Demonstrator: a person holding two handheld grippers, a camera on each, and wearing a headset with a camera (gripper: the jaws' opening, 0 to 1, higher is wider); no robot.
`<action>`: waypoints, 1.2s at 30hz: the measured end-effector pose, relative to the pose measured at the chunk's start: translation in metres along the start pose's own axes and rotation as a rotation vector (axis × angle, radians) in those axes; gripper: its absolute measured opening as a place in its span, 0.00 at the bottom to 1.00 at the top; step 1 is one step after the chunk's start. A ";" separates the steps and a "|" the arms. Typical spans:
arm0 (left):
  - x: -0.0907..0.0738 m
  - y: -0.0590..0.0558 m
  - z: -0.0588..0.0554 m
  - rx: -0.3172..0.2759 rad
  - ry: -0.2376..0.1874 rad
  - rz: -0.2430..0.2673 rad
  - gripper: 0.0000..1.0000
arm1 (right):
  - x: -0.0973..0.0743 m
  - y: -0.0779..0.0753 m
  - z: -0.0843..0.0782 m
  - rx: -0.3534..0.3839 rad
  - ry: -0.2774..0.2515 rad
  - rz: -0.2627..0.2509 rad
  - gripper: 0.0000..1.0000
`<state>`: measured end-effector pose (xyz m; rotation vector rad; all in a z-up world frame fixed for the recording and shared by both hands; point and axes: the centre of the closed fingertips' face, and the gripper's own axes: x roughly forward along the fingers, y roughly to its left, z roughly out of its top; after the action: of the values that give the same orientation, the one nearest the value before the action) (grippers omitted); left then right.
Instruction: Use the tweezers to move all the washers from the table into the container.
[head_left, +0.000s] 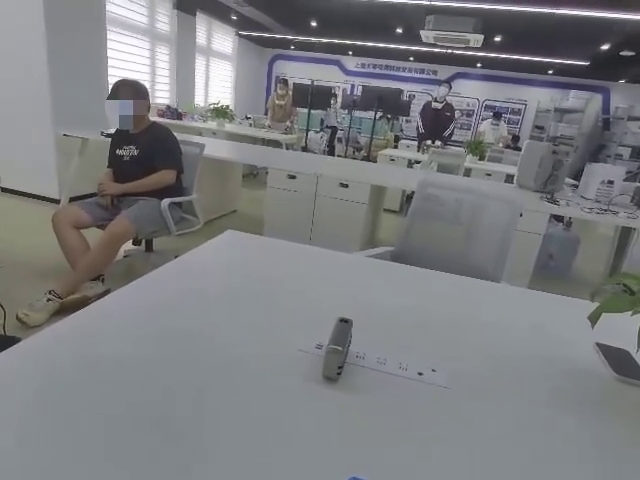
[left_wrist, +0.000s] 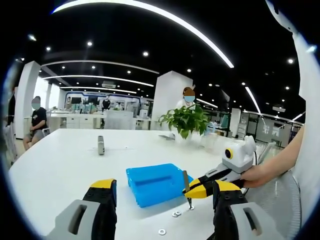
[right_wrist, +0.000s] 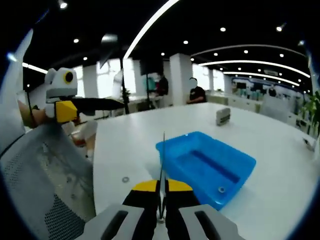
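Blue plastic identifies the container (right_wrist: 207, 165), which stands on the white surface (right_wrist: 130, 150) directly ahead of both tools. Right hand-held gripper (right_wrist: 161, 187): jaws closed together on the rear of the tweezers (right_wrist: 162, 155), which project straight forward from between them. In the left gripper view the tweezers point downward, with the tip just above a pair of loose washers (left_wrist: 176, 214) lying on the surface just beside the container's near corner. A further washer (left_wrist: 162, 231) lies nearer the camera. Whether the tip has hold of anything cannot be told; no washer is seen in it. Left hand-held gripper (left_wrist: 165, 192): jaws spread wide apart, holding nothing, facing the container. Task status, as a judgement: partly done. One deposited washer (right_wrist: 221, 189) rests on the container floor near its front wall. At least three lie outside on the surface, so most of the visible work is left. The next transfer calls for closing the tip on one of the pair beneath it, then lifting it over the container wall.
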<state>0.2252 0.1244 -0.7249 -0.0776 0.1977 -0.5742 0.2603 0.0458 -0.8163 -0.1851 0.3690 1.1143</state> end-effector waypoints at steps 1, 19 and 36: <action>0.000 0.000 0.000 0.001 0.002 0.000 0.80 | -0.001 0.002 -0.001 -0.017 0.011 0.008 0.00; 0.001 -0.003 -0.004 0.028 0.026 -0.012 0.78 | -0.025 -0.002 -0.017 0.061 0.154 -0.024 0.01; 0.001 -0.001 -0.007 0.049 0.045 -0.007 0.78 | -0.020 -0.012 -0.013 0.126 0.201 -0.032 0.03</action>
<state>0.2241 0.1231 -0.7323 -0.0177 0.2274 -0.5875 0.2603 0.0198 -0.8213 -0.1918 0.6121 1.0402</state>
